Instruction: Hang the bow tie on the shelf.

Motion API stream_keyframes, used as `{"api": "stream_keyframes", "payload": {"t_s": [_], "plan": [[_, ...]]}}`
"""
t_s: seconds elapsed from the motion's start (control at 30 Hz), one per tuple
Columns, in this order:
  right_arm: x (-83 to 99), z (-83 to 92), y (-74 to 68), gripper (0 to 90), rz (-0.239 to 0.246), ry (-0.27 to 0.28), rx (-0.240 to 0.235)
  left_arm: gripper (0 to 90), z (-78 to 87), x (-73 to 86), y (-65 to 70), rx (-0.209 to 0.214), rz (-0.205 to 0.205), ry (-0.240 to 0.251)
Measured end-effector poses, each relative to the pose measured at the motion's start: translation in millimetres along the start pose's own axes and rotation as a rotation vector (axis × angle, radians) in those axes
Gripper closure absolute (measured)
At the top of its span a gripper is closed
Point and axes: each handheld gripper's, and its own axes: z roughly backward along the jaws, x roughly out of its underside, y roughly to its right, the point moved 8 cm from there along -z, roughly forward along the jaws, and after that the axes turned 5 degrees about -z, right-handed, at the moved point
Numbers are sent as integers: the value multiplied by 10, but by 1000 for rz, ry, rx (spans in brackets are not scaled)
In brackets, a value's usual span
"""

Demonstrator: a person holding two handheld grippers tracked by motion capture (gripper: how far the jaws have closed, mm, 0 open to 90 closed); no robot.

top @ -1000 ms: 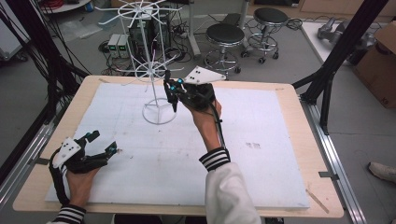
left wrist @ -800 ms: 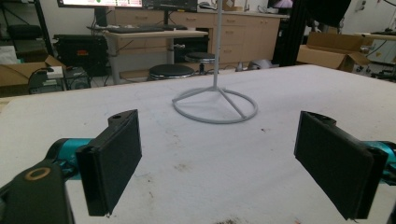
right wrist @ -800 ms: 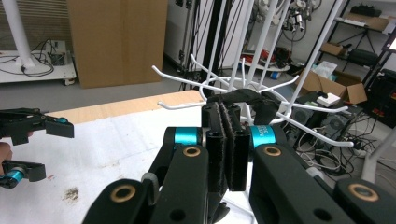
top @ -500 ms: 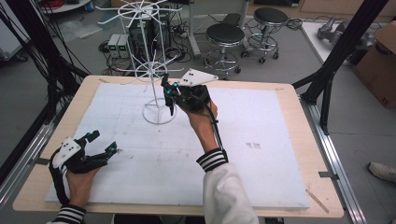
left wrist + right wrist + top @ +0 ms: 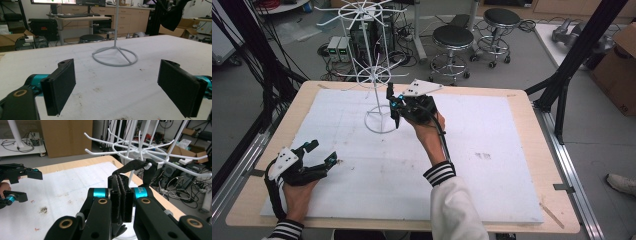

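Observation:
A white wire rack (image 5: 381, 121) with hooked prongs stands on the white mat, its ring base toward the far left. My right gripper (image 5: 393, 106) is held up beside the pole under the lower ring of prongs (image 5: 140, 150). It is shut on a black fabric strap (image 5: 132, 166), whose looped end hangs over the tip of one prong. My left gripper (image 5: 319, 152) rests low at the near left of the mat, open with nothing between its pads (image 5: 62, 85). The rack's base (image 5: 115, 57) lies ahead of it.
The white mat (image 5: 492, 190) covers most of the wooden table (image 5: 557, 200) and has a few dark stains. Beyond the far edge are stools (image 5: 453, 37), cables and boxes on the floor. Black frame posts (image 5: 572, 60) stand at the table's right.
My right gripper has edged slightly left, closer to the rack's pole, still shut on the strap. The left gripper has stayed where it was.

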Motion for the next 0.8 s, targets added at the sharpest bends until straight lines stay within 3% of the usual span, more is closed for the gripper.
{"api": "stream_keyframes", "payload": {"t_s": [0.8], "plan": [[363, -75, 91, 885, -62, -107, -17, 153, -1, -1, 4, 0, -6, 0]]}}
